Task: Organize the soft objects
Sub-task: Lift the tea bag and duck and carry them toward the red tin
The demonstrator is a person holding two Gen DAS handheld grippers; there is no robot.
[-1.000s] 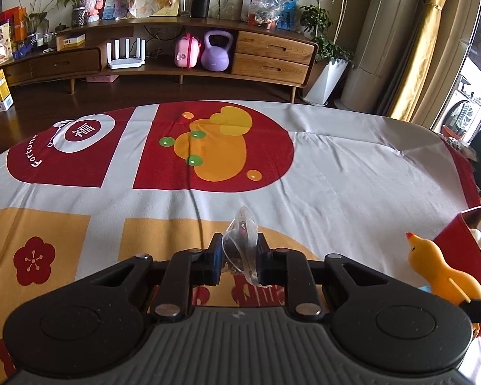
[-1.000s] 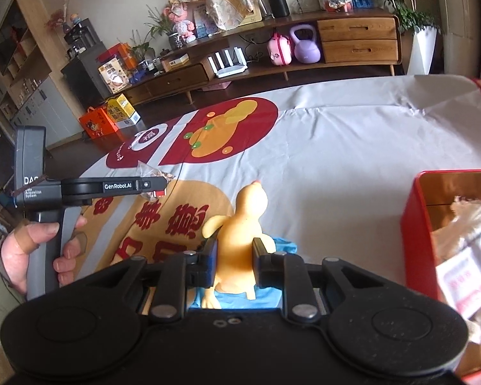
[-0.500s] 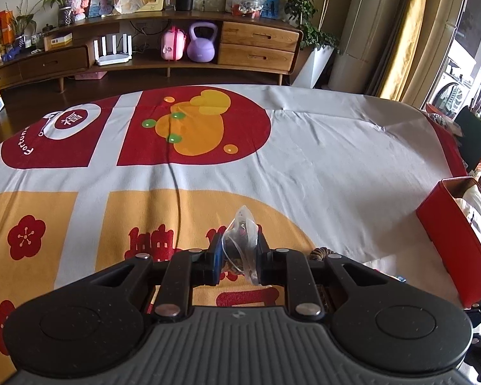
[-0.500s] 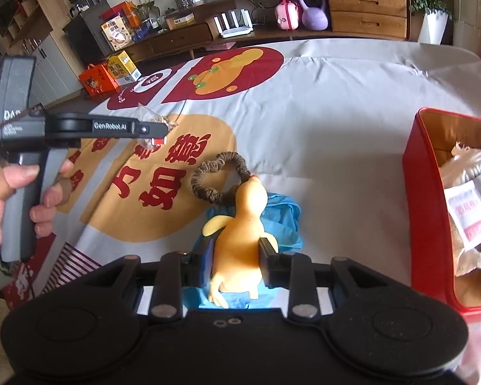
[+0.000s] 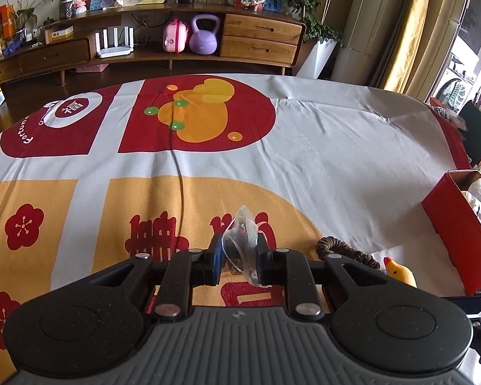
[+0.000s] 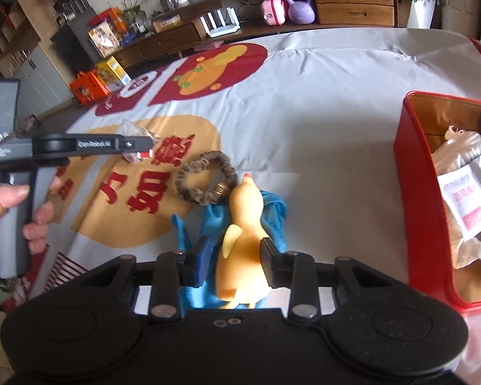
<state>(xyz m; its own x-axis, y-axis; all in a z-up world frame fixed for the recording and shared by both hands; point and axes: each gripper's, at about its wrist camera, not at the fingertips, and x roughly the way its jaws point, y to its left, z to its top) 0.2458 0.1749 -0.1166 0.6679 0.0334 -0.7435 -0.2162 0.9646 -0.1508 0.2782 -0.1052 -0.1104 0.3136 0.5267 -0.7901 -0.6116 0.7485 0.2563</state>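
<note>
Lowered since the earlier frame, the rubber duck (image 6: 240, 240) now lies on the blue cloth (image 6: 208, 221) beside the brown hair tie (image 6: 205, 178). The right gripper (image 6: 234, 256) has loosened; a gap shows at its left pad, probably a release. The left gripper (image 5: 239, 256) pinches a clear plastic bag (image 5: 242, 234) above the tablecloth (image 5: 336, 166). The red box (image 6: 413, 192) holds white sachets (image 6: 465, 199).

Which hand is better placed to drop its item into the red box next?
Right. Its tongs straddle the duck right beside the red box; the left tongs, holding a clear bag, sit farther away.
</note>
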